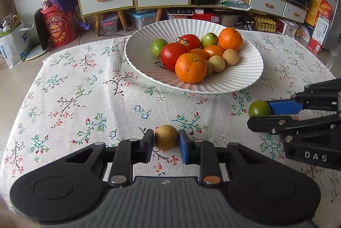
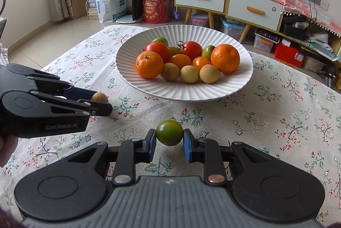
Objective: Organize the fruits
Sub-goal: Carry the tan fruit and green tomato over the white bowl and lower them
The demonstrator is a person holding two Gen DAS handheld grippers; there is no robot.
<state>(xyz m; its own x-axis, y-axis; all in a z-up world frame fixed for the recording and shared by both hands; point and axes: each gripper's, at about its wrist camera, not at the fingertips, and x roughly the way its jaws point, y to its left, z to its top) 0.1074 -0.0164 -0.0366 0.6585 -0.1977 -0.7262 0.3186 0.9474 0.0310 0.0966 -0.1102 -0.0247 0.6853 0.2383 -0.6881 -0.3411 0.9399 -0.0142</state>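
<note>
Left wrist view: my left gripper (image 1: 166, 146) is clamped on a small brown round fruit (image 1: 166, 137), pads pressing both sides, fruit low over the floral tablecloth (image 1: 85, 89); can't tell if it's lifted clear. My right gripper (image 2: 169, 143) is pinching a small green fruit (image 2: 169, 132) the same way. White ribbed plate (image 1: 245, 78) sits ahead of both, already heaped with oranges, tomatoes, green and brown fruits.

Doing it well, my take: lift both straight up before going forward, clear the raised rim, keep the squeeze light so soft skins don't bruise. Bare plate area is the near side; drop there, low, so nothing rolls or knocks the pile. Stagger the hands so they don't collide over the plate.

Right wrist view shows three brown fruits (image 2: 189, 74) lined at the pile's front and my left gripper from the side; left view hides one of them behind the near orange (image 1: 190, 68).
</note>
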